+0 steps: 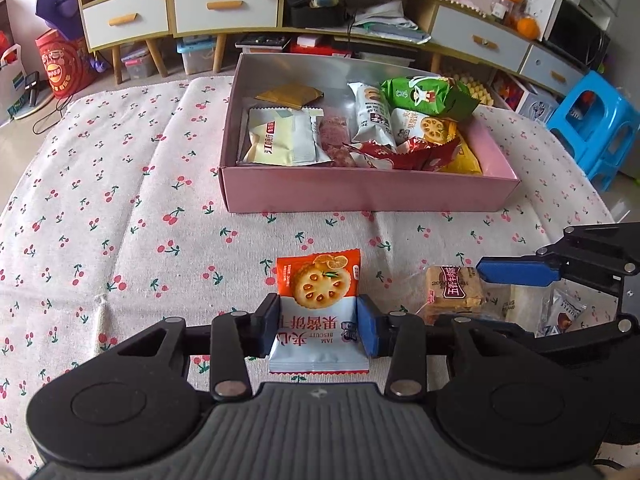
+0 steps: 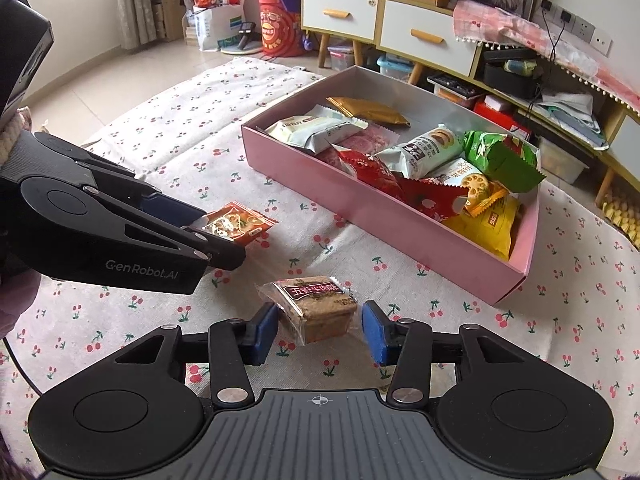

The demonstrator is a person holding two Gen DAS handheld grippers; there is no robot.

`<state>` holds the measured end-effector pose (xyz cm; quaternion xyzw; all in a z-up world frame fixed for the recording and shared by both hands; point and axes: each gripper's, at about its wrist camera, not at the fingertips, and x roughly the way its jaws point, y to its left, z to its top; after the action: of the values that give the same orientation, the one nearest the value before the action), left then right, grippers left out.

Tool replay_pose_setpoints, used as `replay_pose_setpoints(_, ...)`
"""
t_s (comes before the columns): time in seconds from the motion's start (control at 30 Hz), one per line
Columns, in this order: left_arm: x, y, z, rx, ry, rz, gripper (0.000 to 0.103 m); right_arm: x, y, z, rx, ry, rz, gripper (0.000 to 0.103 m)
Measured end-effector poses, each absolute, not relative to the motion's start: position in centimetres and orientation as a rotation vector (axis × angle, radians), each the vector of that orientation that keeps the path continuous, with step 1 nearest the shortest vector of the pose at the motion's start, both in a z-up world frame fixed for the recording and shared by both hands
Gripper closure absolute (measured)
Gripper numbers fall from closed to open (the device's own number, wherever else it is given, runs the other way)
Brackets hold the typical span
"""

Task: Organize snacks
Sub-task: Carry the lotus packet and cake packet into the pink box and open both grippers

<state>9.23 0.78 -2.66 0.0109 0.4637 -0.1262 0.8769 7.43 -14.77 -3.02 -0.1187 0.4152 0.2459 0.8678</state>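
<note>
My left gripper (image 1: 319,326) is shut on an orange-and-white jam biscuit packet (image 1: 318,304), low over the cherry-print cloth; it also shows in the right wrist view (image 2: 236,225). My right gripper (image 2: 320,330) is open, its blue pads on either side of a brown clear-wrapped cake (image 2: 316,306) lying on the cloth, not touching it. That cake (image 1: 454,290) lies beside the right gripper's blue fingers (image 1: 516,272) in the left wrist view. A pink box (image 1: 372,194) holds several snack packets.
More wrapped snacks (image 1: 560,312) lie on the cloth at the right, partly hidden by the right gripper. A blue plastic stool (image 1: 600,124) stands past the table's right edge. Cabinets (image 2: 420,36) and floor clutter line the far wall.
</note>
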Motion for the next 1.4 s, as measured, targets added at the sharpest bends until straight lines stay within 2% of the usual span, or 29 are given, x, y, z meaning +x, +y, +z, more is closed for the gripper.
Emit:
replay_pose_setpoints(0.9, 10.9, 2.5, 0.7, -0.097, 0.885, -0.260, 0.066, 8.7, -16.7, 1.7, -0.063, 0.751, 0.467, 0.058)
replay_pose_setpoints(1.2, 12.3, 2.3, 1.7, -0.143, 0.846, -0.249, 0.066, 11.9, -18.1, 2.0, 0.079, 0.727, 0.352, 0.058)
replay_pose_setpoints(1.4, 14.1, 2.3, 2.0, -0.142, 0.817, -0.228, 0.066, 14.7, -20.2, 1.2, 0.271, 0.722, 0.260, 0.058)
